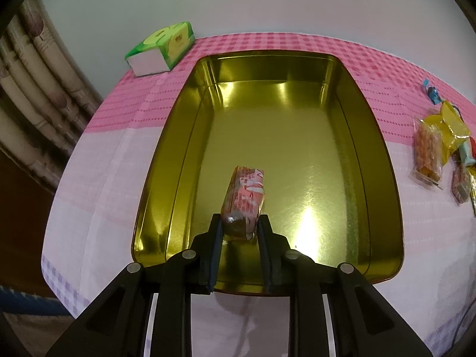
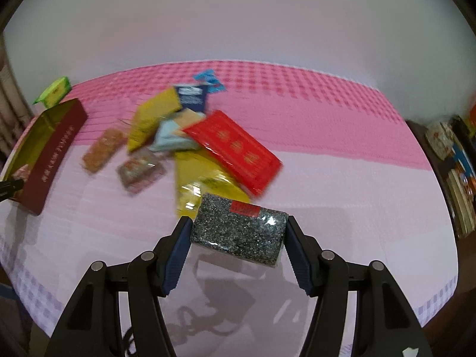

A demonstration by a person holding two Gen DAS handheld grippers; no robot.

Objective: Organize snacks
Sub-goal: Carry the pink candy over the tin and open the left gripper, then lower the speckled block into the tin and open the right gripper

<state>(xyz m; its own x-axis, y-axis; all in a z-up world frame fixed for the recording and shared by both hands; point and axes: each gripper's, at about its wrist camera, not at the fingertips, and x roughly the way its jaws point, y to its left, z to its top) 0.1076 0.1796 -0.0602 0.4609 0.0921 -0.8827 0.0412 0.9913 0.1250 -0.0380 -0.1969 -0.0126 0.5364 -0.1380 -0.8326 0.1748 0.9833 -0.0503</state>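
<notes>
The left tool [image 1: 239,226], pinching a pink snack [image 1: 245,196], should lower it flat into the tin [image 1: 166,160] before releasing, while the right tool [image 2: 238,232] grips a speckled bar [image 2: 238,232].

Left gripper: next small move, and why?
Probably lower a little and open. The left gripper holds the pink-wrapped snack by its near end, already inside the gold tin, whose floor around it looks bare.
</notes>
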